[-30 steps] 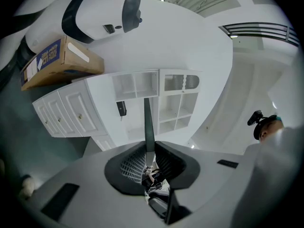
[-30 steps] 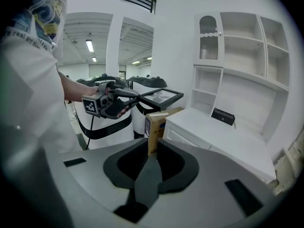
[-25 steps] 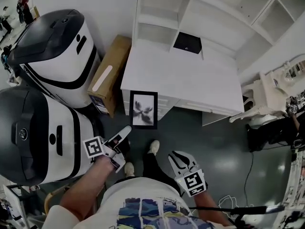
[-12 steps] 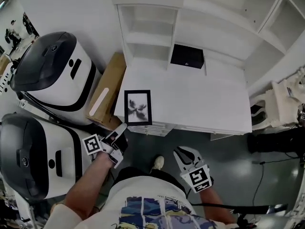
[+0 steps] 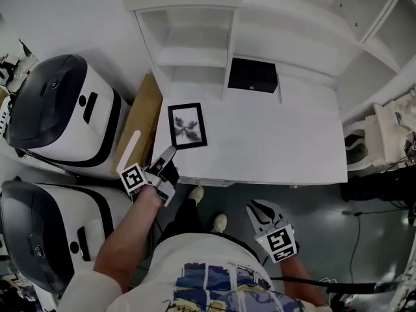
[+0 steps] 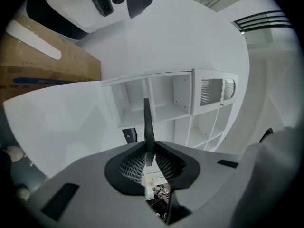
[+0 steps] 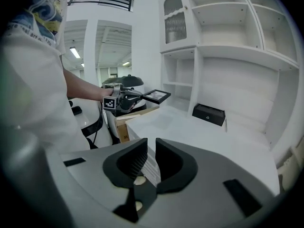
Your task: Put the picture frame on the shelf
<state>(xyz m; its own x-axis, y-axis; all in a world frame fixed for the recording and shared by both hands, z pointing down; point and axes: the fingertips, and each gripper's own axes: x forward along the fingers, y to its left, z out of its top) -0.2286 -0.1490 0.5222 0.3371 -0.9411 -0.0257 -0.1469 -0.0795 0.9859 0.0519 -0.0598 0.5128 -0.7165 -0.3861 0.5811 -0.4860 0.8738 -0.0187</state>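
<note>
The picture frame (image 5: 187, 125), black-edged with a dark flower print, hangs flat over the left part of the white desk (image 5: 286, 142). My left gripper (image 5: 169, 155) is shut on its near edge. In the left gripper view the frame (image 6: 147, 122) shows edge-on as a thin dark strip pinched between the jaws, pointing at the white shelf compartments (image 6: 161, 96). The right gripper view shows the frame (image 7: 156, 96) held level above the desk corner. My right gripper (image 5: 258, 206) hangs below the desk's front edge, shut with nothing in it (image 7: 151, 156).
A black box (image 5: 252, 75) sits at the back of the desk under the shelf unit (image 5: 195, 38). A cardboard box (image 5: 138, 132) leans left of the desk. Two large white and black machines (image 5: 62, 109) stand at the left. A white chair (image 5: 383, 132) is at the right.
The left gripper has carried the frame up from in front of the desk's edge to over its left part. The person has stepped closer to the desk.
</note>
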